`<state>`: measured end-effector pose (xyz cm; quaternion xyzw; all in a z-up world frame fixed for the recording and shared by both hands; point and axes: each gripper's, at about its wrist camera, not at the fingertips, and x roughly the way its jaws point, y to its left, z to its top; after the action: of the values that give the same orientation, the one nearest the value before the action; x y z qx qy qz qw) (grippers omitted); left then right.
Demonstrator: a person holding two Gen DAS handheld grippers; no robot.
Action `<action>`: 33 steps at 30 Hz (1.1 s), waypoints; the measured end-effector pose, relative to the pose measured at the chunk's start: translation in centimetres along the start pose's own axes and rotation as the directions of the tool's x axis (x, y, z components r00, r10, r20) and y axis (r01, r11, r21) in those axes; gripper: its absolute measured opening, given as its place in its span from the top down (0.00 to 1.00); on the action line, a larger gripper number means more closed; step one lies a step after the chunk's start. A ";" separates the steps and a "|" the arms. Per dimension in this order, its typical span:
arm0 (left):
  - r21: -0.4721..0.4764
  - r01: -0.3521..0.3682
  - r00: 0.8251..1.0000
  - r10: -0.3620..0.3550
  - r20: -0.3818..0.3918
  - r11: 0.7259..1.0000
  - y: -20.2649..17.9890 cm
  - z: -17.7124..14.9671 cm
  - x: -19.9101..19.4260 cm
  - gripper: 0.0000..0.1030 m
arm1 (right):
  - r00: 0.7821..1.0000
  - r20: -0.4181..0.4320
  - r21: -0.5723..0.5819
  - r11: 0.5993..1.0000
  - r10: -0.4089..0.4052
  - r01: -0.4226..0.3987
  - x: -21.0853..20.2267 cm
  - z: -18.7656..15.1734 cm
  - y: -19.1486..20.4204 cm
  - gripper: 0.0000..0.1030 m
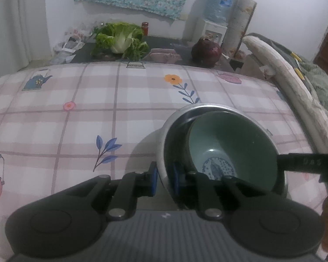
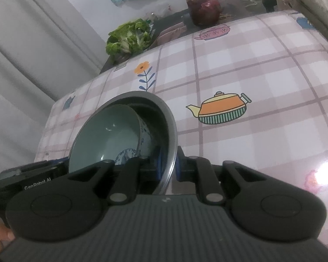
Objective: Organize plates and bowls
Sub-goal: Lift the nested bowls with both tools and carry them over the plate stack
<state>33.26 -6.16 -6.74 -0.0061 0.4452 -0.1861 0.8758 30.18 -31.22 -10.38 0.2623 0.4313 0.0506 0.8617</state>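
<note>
A steel bowl (image 1: pixel 181 118) stands on the checked tablecloth, with a green ceramic bowl (image 1: pixel 234 144) tilted inside it. My left gripper (image 1: pixel 165 180) is shut on the steel bowl's near left rim, one blue pad outside and one inside. In the right wrist view the steel bowl (image 2: pixel 164 109) and green bowl (image 2: pixel 107 135) show too. My right gripper (image 2: pixel 168 170) is shut on the steel bowl's right rim. The other gripper's black body shows at the edge of each view.
The table (image 1: pixel 98 113) has a pink checked cloth with teapot and flower prints. Behind it a dark counter holds a lettuce (image 1: pixel 120 39), a red cabbage (image 1: pixel 206 52), a jar and bags. A water dispenser (image 1: pixel 214 21) stands at the back right.
</note>
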 end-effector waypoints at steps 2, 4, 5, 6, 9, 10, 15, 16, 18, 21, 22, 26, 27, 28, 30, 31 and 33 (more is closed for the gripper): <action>-0.016 0.009 1.000 -0.009 0.007 1.000 0.2 0.0 0.0 0.88 | 1.000 0.003 0.029 0.999 0.016 -0.016 0.3 0.1 -0.3 0.89; -0.026 0.018 1.000 -0.018 0.010 1.000 0.4 -0.1 -0.1 0.87 | 1.000 0.010 0.049 0.998 0.029 -0.029 0.3 0.1 -0.5 0.89; -0.028 0.021 1.000 -0.020 0.013 0.999 0.4 -0.1 -0.3 0.87 | 0.999 0.012 0.056 0.998 0.032 -0.032 0.2 0.1 -0.6 0.89; -0.027 0.022 1.000 -0.022 0.017 0.999 0.4 -0.1 -0.4 0.87 | 0.999 0.014 0.058 0.998 0.032 -0.033 0.3 0.1 -0.5 0.89; -0.025 0.023 0.999 -0.022 0.029 0.999 0.3 -0.1 -0.9 0.87 | 0.999 0.020 0.059 0.998 0.035 -0.036 0.1 0.0 -0.4 0.89; -0.026 0.024 0.999 -0.023 0.033 0.999 0.3 0.0 -1.1 0.87 | 0.999 0.023 0.058 0.998 0.036 -0.037 0.0 0.0 -0.3 0.89; -0.026 0.025 0.998 -0.023 0.054 0.999 0.0 0.3 -2.0 0.87 | 0.998 0.042 0.048 0.998 0.037 -0.039 -0.8 0.4 0.2 0.89; -0.027 0.025 0.998 -0.024 0.057 0.999 0.0 0.3 -2.2 0.87 | 0.998 0.044 0.045 0.998 0.037 -0.039 -1.0 0.4 0.3 0.89; -0.027 0.026 0.998 -0.024 0.065 0.999 -0.1 0.4 -2.7 0.87 | 0.998 0.047 0.042 0.998 0.038 -0.040 -1.4 0.5 0.5 0.89; -0.025 0.026 0.997 -0.024 0.075 0.999 -0.3 0.4 -3.4 0.87 | 0.998 0.050 0.042 0.998 0.044 -0.046 -2.0 0.6 0.7 0.89; -0.025 0.027 0.997 -0.025 0.078 0.999 -0.4 0.4 -3.6 0.87 | 0.998 0.051 0.042 0.998 0.045 -0.047 -2.3 0.5 0.8 0.89; -0.016 0.032 0.995 -0.030 0.092 0.999 -0.7 0.4 -4.8 0.87 | 0.997 0.061 0.041 0.998 0.049 -0.052 -3.4 0.3 1.1 0.89; -0.015 0.035 0.995 -0.033 0.096 0.999 -0.8 0.4 -5.2 0.87 | 0.997 0.063 0.041 0.998 0.052 -0.055 -3.8 0.3 1.1 0.89; -0.015 0.038 0.994 -0.036 0.099 0.999 -0.9 0.4 -5.6 0.87 | 0.996 0.066 0.041 0.998 0.055 -0.058 -4.1 0.3 1.2 0.89; -0.012 0.041 0.993 -0.040 0.108 0.999 -1.1 0.3 -6.4 0.87 | 0.996 0.072 0.040 0.997 0.060 -0.063 -4.9 0.1 1.4 0.89; -0.010 0.042 0.993 -0.040 0.114 0.999 -1.3 0.1 -6.9 0.87 | 0.995 0.075 0.041 0.997 0.061 -0.065 -5.3 0.0 1.5 0.89; -0.006 0.043 0.992 -0.042 0.123 0.999 -1.5 -0.1 -7.9 0.87 | 0.995 0.082 0.041 0.997 0.065 -0.068 -6.3 -0.4 1.8 0.89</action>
<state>28.47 -4.96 -0.41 -0.0309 0.3911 -0.2021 0.8973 26.18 -31.47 -5.19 0.2973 0.3883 0.0592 0.8703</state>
